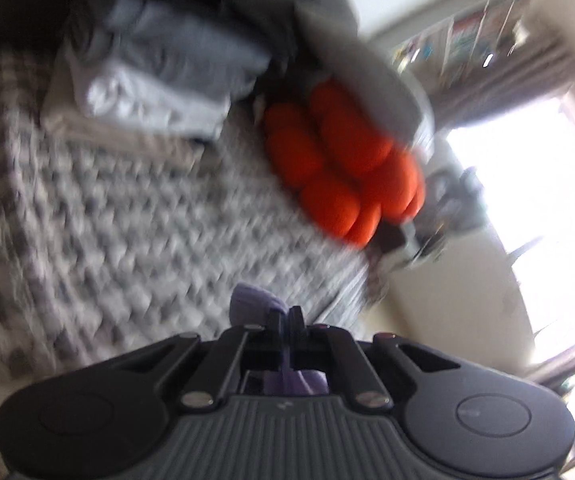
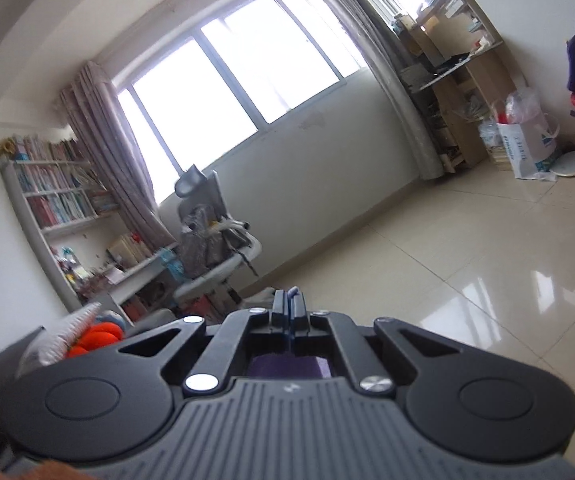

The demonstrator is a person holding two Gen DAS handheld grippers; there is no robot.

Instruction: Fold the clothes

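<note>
Purple garment (image 1: 247, 300) pinched in my left gripper (image 1: 286, 314), jaws clamped on fabric; cloth bunches past fingertips and shows underneath too. Same purple cloth (image 2: 293, 292) nipped in my right gripper (image 2: 288, 300), sliver poking up between closed fingers. Left view blurred: below, grey-white patterned blanket (image 1: 107, 200), stack of folded grey clothes (image 1: 147, 68) near orange cushion (image 1: 343, 168). Right gripper points across room: window (image 2: 239, 76), curtains (image 2: 107, 152), bookshelf (image 2: 55, 192), office chair (image 2: 211, 232), tiled floor (image 2: 467, 264).

No legible text anywhere; blue print on the white bag (image 2: 525, 148) too blurred to read.
</note>
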